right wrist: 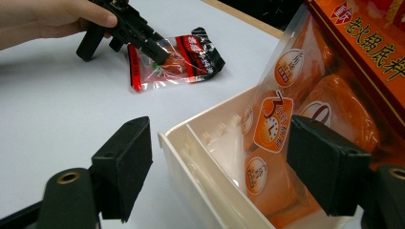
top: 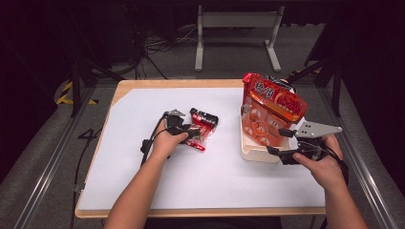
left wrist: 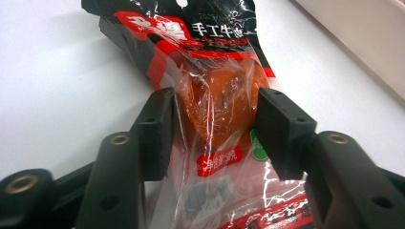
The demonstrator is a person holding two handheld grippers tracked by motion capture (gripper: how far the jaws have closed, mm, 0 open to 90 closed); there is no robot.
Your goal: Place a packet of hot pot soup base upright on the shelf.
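A small clear packet [top: 204, 125] with red and black print and an orange block inside lies on the white sheet left of centre. My left gripper [top: 191, 133] is shut on it. In the left gripper view the pads [left wrist: 157, 129] press on both sides of the orange block in the packet [left wrist: 215, 90]. A large orange bag [top: 270, 107] stands tilted in a cream tray [top: 248, 151] at the right. My right gripper [top: 276, 141] is open at the tray's near corner. One jaw stands outside the tray wall [right wrist: 191, 162] and the other in front of the bag [right wrist: 305, 109].
A white sheet [top: 167, 181] covers the wooden table [top: 143, 83]. Behind the table stand a grey metal stand [top: 236, 21] and cables on the floor. In the right gripper view the left hand and left gripper [right wrist: 157, 52] show at the small packet [right wrist: 191, 55].
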